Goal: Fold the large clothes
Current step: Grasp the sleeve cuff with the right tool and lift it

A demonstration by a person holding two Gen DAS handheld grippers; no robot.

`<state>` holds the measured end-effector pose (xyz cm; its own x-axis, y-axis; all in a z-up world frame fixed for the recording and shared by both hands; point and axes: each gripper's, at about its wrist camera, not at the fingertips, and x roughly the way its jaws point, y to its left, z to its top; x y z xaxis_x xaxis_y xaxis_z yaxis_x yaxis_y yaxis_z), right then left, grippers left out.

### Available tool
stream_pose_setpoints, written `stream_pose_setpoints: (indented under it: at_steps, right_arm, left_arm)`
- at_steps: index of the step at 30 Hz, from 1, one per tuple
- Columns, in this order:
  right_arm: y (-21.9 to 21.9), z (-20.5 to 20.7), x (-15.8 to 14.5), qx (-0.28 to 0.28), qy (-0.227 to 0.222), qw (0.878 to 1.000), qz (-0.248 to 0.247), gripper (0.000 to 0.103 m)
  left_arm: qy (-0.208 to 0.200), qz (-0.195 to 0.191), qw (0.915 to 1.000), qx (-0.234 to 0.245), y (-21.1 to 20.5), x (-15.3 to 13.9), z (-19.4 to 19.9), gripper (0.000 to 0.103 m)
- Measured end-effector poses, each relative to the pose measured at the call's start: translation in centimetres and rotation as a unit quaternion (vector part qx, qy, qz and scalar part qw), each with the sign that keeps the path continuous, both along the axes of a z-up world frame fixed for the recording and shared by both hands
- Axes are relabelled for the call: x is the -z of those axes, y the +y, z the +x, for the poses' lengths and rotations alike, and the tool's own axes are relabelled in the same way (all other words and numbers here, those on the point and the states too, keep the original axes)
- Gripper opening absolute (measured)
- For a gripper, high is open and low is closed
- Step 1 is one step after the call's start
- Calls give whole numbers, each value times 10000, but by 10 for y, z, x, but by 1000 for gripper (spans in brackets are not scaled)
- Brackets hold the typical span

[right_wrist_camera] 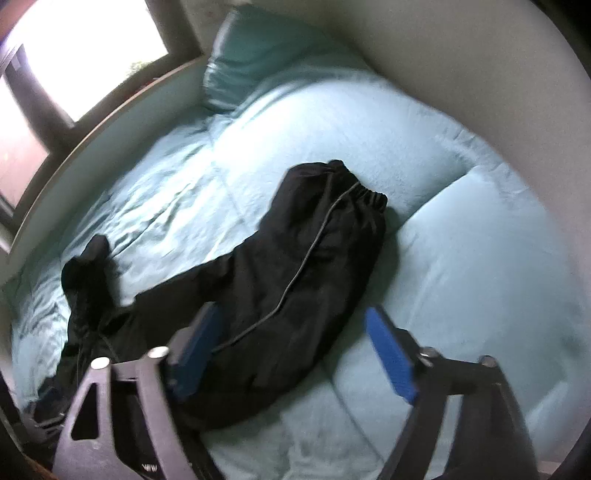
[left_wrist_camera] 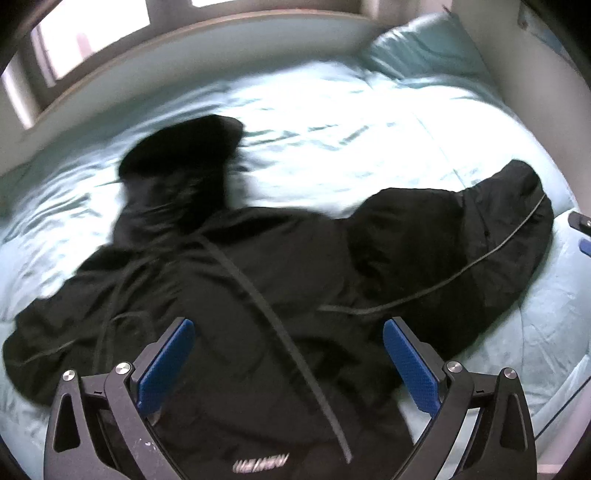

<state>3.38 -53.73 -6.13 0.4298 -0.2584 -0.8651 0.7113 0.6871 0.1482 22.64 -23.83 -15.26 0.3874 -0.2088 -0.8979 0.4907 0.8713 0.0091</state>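
Black jacket (left_wrist_camera: 280, 266) sprawled across a bed (left_wrist_camera: 332, 122) with wrinkly teal sheets, pillow (left_wrist_camera: 424, 48) by the window (left_wrist_camera: 92, 33). Left claw (left_wrist_camera: 288, 365) and right claw (right_wrist_camera: 291, 354) both spread wide, holding nothing.

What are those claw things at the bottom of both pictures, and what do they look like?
They are hand-held tongs. The left tongs have two black angular arms with triangular cut-outs and round silver bolts; each arm ends in a flat pad of bright blue, finely textured. The right tongs look the same, though blurred. No cables or sleeves show.
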Motion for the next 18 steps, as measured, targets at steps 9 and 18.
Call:
stream_pose_setpoints:
  at_steps: [9,18]
  right_arm:
    - [-80,30,45,365,42,9990,250,75]
    - [-106,49,73,142,-156,9958,888,20]
  left_arm:
    - [563,-153,9968,544,-75,58,38,92]
    - [905,-125,9930,743,-90,85,44,92]
